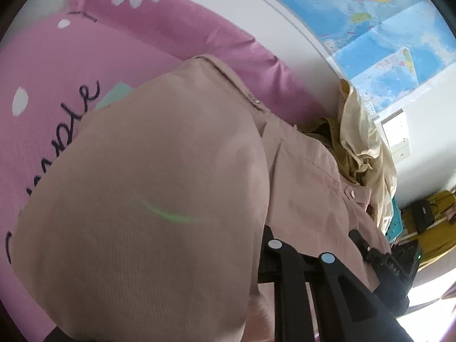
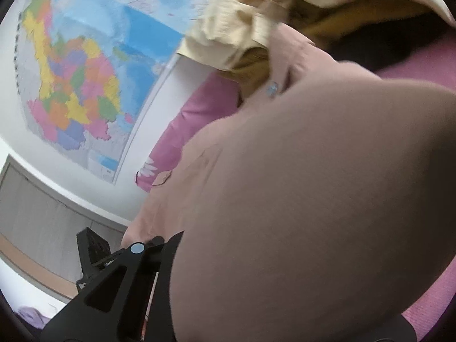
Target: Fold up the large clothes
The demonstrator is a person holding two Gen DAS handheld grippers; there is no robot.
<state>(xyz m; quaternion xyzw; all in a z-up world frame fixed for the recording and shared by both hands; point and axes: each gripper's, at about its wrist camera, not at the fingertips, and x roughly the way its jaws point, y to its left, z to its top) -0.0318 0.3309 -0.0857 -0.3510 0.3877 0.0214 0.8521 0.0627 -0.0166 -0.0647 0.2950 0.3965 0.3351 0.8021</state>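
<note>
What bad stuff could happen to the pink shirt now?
1. The pink shirt bulges right in front of both cameras, so a crooked fold could go unseen.
2. The yellow clothes lie against it and might get dragged along.
3. Where each tongs grips is hidden, so the cloth might slip out.

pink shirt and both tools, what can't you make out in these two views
- Left wrist view: the left tool tips are under a fold of the pink shirt, so the grip point is hidden.
- Right wrist view: one side of the right tool is covered by the shirt.
- Both views: the shirt's outline runs off the frame.
- Right wrist view: the yellow garment is blurred.
</note>
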